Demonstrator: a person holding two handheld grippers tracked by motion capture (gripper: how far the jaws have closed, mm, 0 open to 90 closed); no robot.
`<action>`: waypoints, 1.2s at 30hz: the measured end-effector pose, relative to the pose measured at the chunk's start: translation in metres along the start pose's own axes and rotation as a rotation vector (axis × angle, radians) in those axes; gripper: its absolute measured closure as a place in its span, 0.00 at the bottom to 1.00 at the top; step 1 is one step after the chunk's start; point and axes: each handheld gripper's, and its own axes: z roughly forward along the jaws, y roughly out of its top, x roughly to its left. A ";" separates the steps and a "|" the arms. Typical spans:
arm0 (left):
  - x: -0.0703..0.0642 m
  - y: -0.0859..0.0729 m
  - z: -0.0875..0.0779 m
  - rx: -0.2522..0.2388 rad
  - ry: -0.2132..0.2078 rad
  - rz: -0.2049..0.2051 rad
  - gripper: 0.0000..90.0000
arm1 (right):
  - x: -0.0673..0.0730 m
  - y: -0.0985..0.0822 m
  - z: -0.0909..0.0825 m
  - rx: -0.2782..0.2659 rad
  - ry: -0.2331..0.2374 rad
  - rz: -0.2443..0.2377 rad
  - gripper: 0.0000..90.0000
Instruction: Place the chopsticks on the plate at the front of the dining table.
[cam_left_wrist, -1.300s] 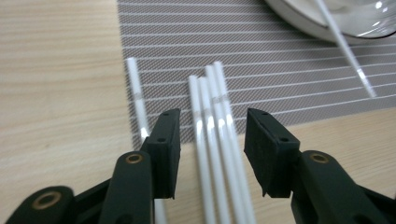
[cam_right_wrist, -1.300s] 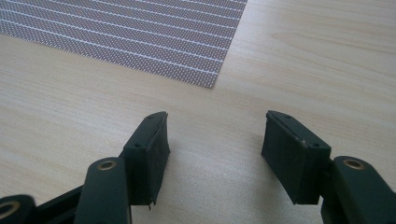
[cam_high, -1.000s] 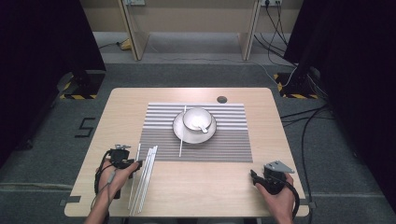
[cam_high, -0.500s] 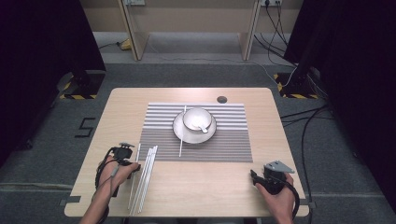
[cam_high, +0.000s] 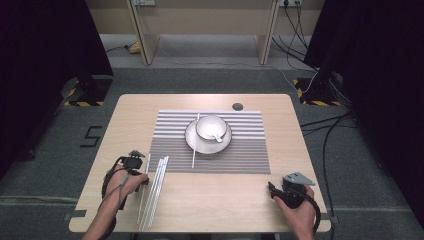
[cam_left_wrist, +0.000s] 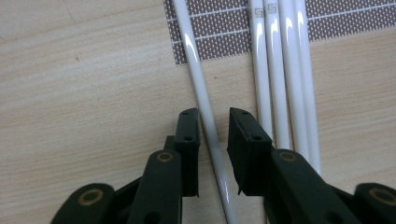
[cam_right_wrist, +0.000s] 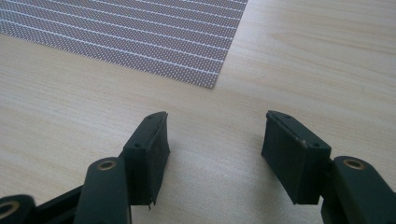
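Grey carpet surrounds a pale wooden bench (cam_high: 210, 195), with dark curtains at both sides and cables trailing over the floor.

Left tool (cam_left_wrist: 214, 128) sits low over a single white stick (cam_left_wrist: 198, 74), which runs straight between its two black jaws and on ahead of them onto the corner of a striped placemat (cam_left_wrist: 215, 42). Its jaws have just been closing around this stick; a narrow gap shows on each side of it in the left gripper view, so the pads are not yet pressing. Just beside that tool's right jaw lie four more white sticks (cam_left_wrist: 285, 70), packed side by side and parallel to the single one. In the high view the left tool (cam_high: 134, 165) is at the near left of the bench, with the sticks (cam_high: 156, 190) running back along its side.

Ahead and to the right of it, on the placemat (cam_high: 250, 150), stands a saucer (cam_high: 196, 144) carrying a white bowl (cam_high: 206, 125) with a spoon (cam_high: 216, 136) inside.

Right tool (cam_right_wrist: 215, 140) rests near the bench's front right, jaws wide apart with bare wood between them; the placemat corner (cam_right_wrist: 187, 60) lies ahead of its left jaw.
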 end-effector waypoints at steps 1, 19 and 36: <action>0.000 0.000 0.000 0.003 0.002 0.001 0.82 | 0.000 0.000 0.000 0.001 0.000 0.001 0.45; -0.003 0.005 0.003 0.060 0.027 0.013 0.88 | 0.000 0.000 0.000 0.000 0.000 0.000 0.45; -0.008 0.007 0.003 0.099 0.070 0.048 0.89 | 0.000 0.000 0.000 0.001 0.002 0.000 0.45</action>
